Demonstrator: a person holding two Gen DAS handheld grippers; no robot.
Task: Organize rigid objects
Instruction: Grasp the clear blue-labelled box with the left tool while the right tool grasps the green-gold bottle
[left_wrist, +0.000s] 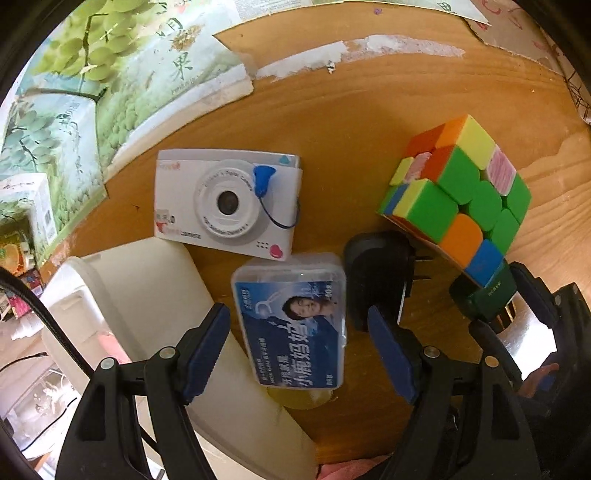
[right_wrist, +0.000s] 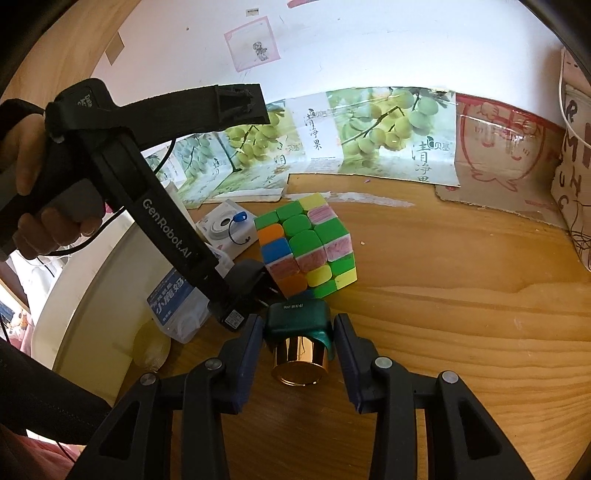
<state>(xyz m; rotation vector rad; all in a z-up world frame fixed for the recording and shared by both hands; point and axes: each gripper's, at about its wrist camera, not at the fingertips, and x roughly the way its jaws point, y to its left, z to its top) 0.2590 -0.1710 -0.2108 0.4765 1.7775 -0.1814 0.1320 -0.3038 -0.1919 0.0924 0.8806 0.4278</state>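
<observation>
My left gripper (left_wrist: 295, 310) points down and stands open astride a clear plastic box with a blue label (left_wrist: 291, 317); a gap shows between each pad and the box. A white toy camera (left_wrist: 225, 203) lies just beyond it. To its right are a black plug adapter (left_wrist: 380, 273) and a colourful puzzle cube (left_wrist: 461, 192). My right gripper (right_wrist: 298, 332) is shut on a dark green bottle with a gold cap (right_wrist: 297, 325), which lies on the wooden table (right_wrist: 461, 314) in front of the cube (right_wrist: 306, 247), cap towards the camera. The bottle (left_wrist: 484, 295) also shows at the right of the left wrist view.
A white bin (left_wrist: 129, 295) stands at the table's left edge, partly under the left finger. Grape-printed cardboard (right_wrist: 369, 136) and a brown carton (right_wrist: 509, 147) line the back. A hand (right_wrist: 37, 221) holds the left tool's black body (right_wrist: 166, 229), which crosses above the box and adapter.
</observation>
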